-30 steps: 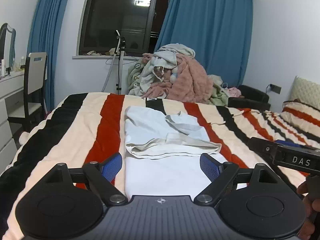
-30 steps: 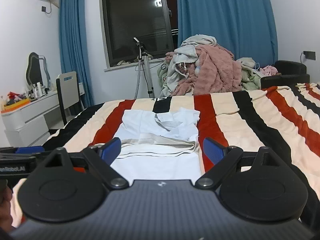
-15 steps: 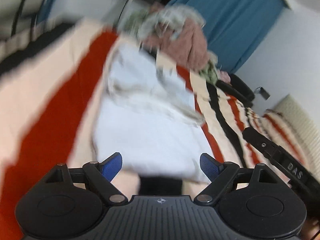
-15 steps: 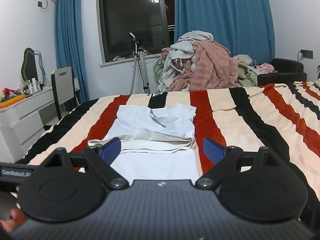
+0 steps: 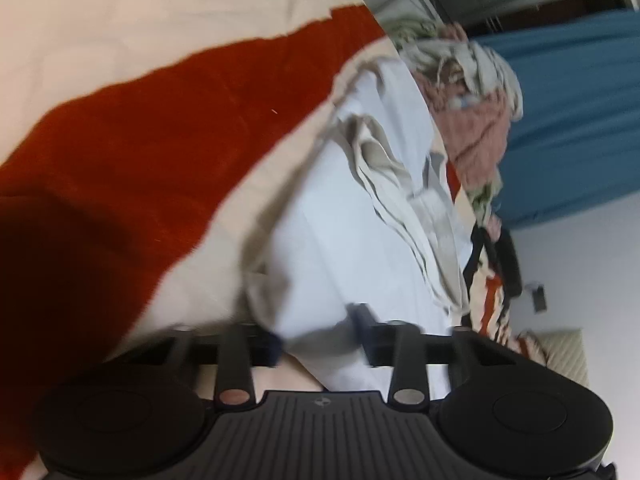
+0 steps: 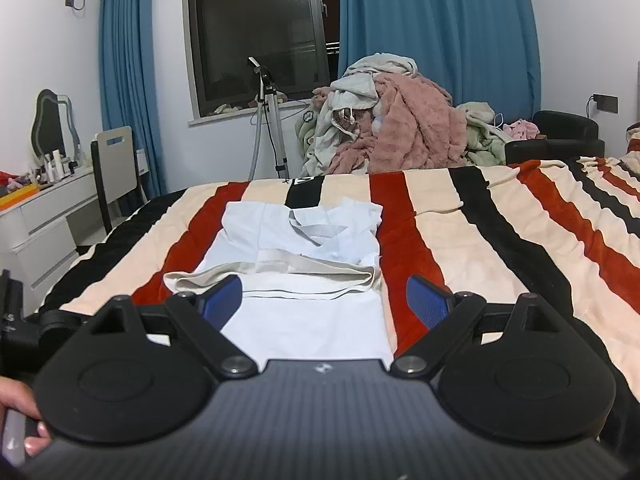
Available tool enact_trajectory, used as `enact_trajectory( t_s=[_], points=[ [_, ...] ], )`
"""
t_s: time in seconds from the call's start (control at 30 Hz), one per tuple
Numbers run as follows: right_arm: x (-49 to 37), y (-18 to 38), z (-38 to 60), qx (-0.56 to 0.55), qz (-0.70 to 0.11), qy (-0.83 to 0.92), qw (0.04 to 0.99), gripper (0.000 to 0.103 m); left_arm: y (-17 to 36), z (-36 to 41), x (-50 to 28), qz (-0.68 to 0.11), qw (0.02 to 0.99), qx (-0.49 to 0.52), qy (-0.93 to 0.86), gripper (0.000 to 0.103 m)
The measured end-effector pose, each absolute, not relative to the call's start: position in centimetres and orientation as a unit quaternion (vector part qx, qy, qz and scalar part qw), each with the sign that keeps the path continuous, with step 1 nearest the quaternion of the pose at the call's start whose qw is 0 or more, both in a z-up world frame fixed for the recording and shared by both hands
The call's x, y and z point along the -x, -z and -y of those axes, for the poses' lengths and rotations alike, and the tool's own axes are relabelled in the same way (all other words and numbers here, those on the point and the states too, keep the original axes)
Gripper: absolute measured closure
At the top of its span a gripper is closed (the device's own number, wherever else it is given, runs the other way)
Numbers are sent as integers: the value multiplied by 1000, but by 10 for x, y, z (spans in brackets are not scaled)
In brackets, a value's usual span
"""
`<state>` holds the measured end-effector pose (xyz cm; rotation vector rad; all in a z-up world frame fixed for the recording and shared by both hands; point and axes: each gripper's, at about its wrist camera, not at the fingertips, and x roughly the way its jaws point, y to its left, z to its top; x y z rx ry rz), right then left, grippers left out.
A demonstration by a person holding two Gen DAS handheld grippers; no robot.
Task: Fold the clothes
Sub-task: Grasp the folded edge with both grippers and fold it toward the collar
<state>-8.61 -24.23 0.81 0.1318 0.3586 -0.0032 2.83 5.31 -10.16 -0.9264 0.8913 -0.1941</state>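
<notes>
We see the white shirt [image 6: 304, 312] lengthwise on the bed [image 6: 460, 236]; left gripper [image 5: 316, 340] nearer, narrowly parted astride its near corner; right gripper [image 6: 324, 300] wide, empty.

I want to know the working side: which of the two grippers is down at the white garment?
The left gripper, tilted close over the white garment.

Left gripper [image 5: 316, 340] fingertips blurred against white garment [image 5: 340, 248]

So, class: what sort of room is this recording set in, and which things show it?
Most likely a bedroom: a bed with a striped red, black and cream blanket, a white dressing table with a mirror, and blue curtains.
</notes>
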Motion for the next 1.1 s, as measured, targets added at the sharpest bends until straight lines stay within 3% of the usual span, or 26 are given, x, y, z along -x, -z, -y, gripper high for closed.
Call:
enact_trajectory(
  t_s=[0.03, 0.17, 0.33, 0.47, 0.5, 0.53, 0.57, 0.6, 0.63, 0.73, 0.77, 0.8, 0.83, 0.87, 1.1],
  points=[
    [86, -8, 242, -67, -180, 0, 981, 12, 106, -56, -31, -412, 792, 443, 83, 90],
    [83, -5, 250, -111, -200, -18, 973, 12, 100, -51, -31, -394, 802, 442, 82, 93],
    [66, 27, 285, -331, -288, -78, 895, 12, 89, -50, -26, -381, 810, 437, 89, 94],
    [59, 41, 286, -338, -325, -50, 882, 15, 90, -52, -25, -383, 806, 443, 87, 94],
    [60, 42, 287, -348, -325, -55, 877, 35, 90, -53, -23, -383, 805, 444, 87, 94],
    [59, 45, 290, -368, -328, -65, 867, 45, 90, -53, -22, -383, 806, 443, 87, 94],
    [58, 48, 293, -393, -333, -78, 854, 66, 91, -54, -21, -383, 806, 443, 87, 94],
    [58, 52, 295, -417, -336, -91, 839, 76, 91, -54, -21, -383, 806, 443, 87, 94],
    [57, 56, 298, -440, -339, -102, 826, 76, 92, -54, -21, -383, 806, 443, 87, 94],
    [56, 65, 299, -477, -345, -116, 800, 72, 93, -54, -22, -382, 804, 446, 88, 94],
    [55, 67, 299, -488, -347, -116, 792, 60, 93, -54, -22, -381, 804, 447, 89, 94],
    [54, 70, 299, -503, -349, -115, 782, 30, 92, -54, -22, -381, 804, 447, 90, 94],
    [54, 74, 301, -524, -350, -111, 769, 16, 92, -54, -22, -380, 805, 446, 90, 94],
    [54, 79, 304, -547, -350, -106, 753, 11, 92, -54, -22, -380, 806, 445, 90, 94],
    [50, 118, 321, -637, -349, -59, 685, 14, 93, -55, -21, -373, 809, 445, 91, 94]
  ],
)
